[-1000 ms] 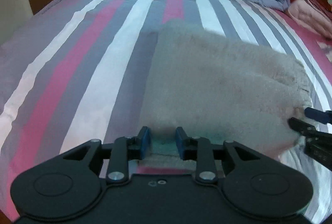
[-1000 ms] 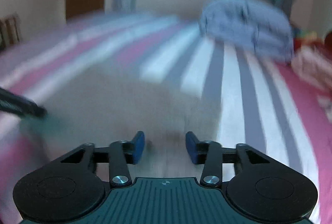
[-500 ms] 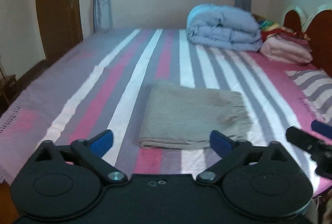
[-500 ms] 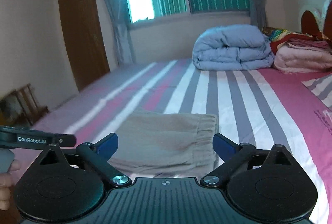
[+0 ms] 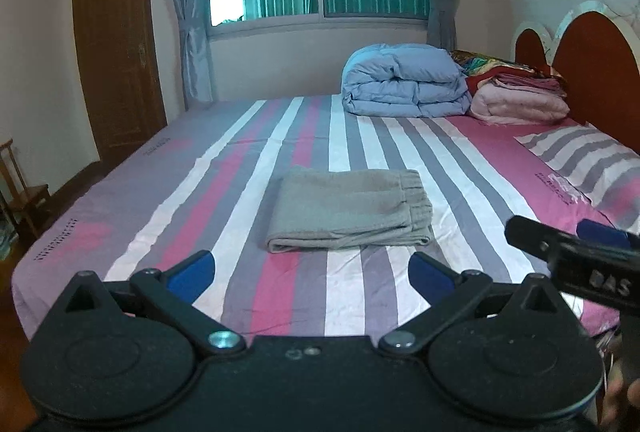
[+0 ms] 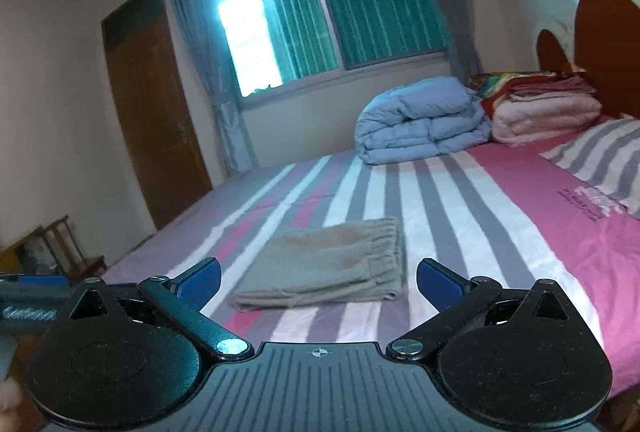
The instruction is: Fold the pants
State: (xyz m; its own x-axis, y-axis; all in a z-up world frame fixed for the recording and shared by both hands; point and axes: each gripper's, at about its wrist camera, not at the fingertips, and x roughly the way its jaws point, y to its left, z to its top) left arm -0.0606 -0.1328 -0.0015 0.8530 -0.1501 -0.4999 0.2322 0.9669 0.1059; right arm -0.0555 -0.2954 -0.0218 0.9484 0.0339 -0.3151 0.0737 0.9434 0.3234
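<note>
- Left gripper (image 5: 310,270): jaws fully apart, with nothing between the blue pads. It points slightly downward over the near edge of the bed (image 5: 120,200).
- Right gripper (image 6: 318,278): jaws opening, near their widest, with nothing between them. In the left wrist view its finger enters from the right edge, beside the left gripper.
- Pants (image 5: 348,210): they lie on the striped sheet as a compact grey rectangle of several layers. The folded edge faces the grippers; the gathered waistband is on the right side. The layers look aligned, with no leg or hem trailing out.
- Position relative to the jaws: in both wrist views the pants (image 6: 324,270) sit ahead of and beyond the fingertips, roughly centred between the two pads. They are clear of both grippers and touch neither one.
- Task status, as a judgement: the fold appears complete. Both grippers are empty and stand off from the bundle. At most, a light smoothing of the top layer could remain.
- Far end of the bed: a folded blue duvet (image 5: 404,82) and a stack of pink blankets (image 5: 520,100) rest near the headboard, well apart from the pants.
</note>
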